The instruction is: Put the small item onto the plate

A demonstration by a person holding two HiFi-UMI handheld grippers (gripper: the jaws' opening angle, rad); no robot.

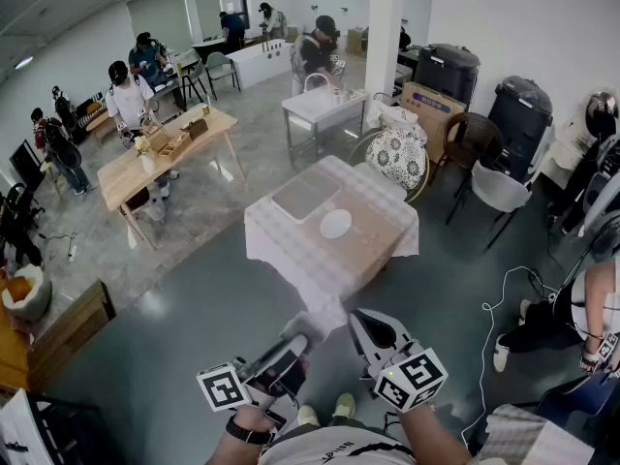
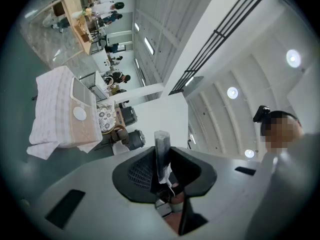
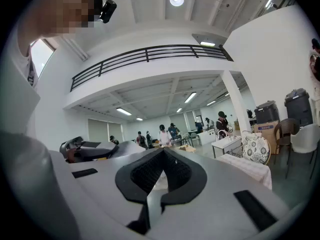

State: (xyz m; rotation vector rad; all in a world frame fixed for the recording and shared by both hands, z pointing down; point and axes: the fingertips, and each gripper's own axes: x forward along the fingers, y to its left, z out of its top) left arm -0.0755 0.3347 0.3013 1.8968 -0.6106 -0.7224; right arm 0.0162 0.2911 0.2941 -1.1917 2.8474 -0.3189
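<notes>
My left gripper (image 2: pixel 162 154) had its jaws pinched tight on the small item (image 2: pixel 161 140), a thin, flat, grey strip standing up out of the pads with its top end poking clear above them. My right gripper (image 3: pixel 162 154) carried nothing: jaws closed, tips meeting, only the room beyond. And the plate (image 1: pixel 335 223)? Well apart from me, white, on the checked cloth of the table (image 1: pixel 291 255), just beside a grey tray (image 1: pixel 306 194), with open floor between us. I judged the strip light and a little floppy, more like a sachet or a sliver of film than anything rigid, though I couldn't tell what it was. Held low down near its bottom end, it could wobble or bend at the top, and a smooth face might slide through the pads if I eased off. A grip nearer its middle would have steadied it. No weight to fight, I reckoned; the worry was it flicking away on release.
</notes>
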